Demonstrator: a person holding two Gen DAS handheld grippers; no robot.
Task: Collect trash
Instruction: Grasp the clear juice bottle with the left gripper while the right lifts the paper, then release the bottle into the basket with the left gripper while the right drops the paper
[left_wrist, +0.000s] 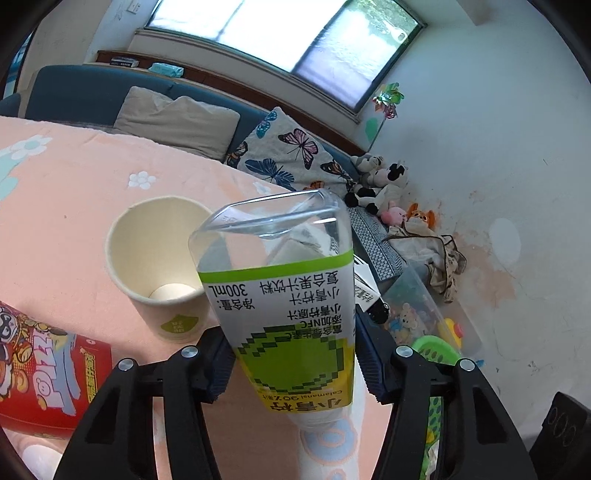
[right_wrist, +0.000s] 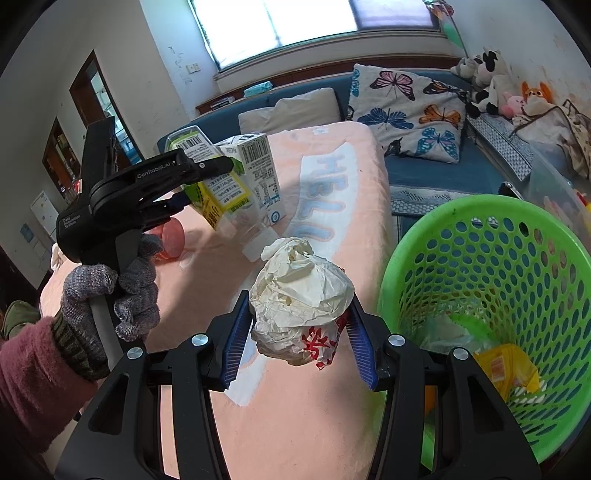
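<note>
My left gripper (left_wrist: 293, 363) is shut on a clear juice bottle (left_wrist: 284, 295) with a green and white label, held upside down above the pink table. The bottle also shows in the right wrist view (right_wrist: 229, 184), gripped by the left gripper (right_wrist: 207, 173). My right gripper (right_wrist: 299, 332) is shut on a crumpled white paper ball (right_wrist: 299, 291) with red print, held above the table just left of the green trash basket (right_wrist: 491, 258). The basket holds a yellow wrapper (right_wrist: 506, 365) and other scraps.
A paper cup (left_wrist: 159, 258) stands on the pink tablecloth (left_wrist: 66, 206) behind the bottle. A red snack box (left_wrist: 40, 373) lies at the left. A red lid (right_wrist: 171, 236) lies on the table. A blue sofa (right_wrist: 424, 173) with cushions and plush toys (left_wrist: 380, 181) is behind.
</note>
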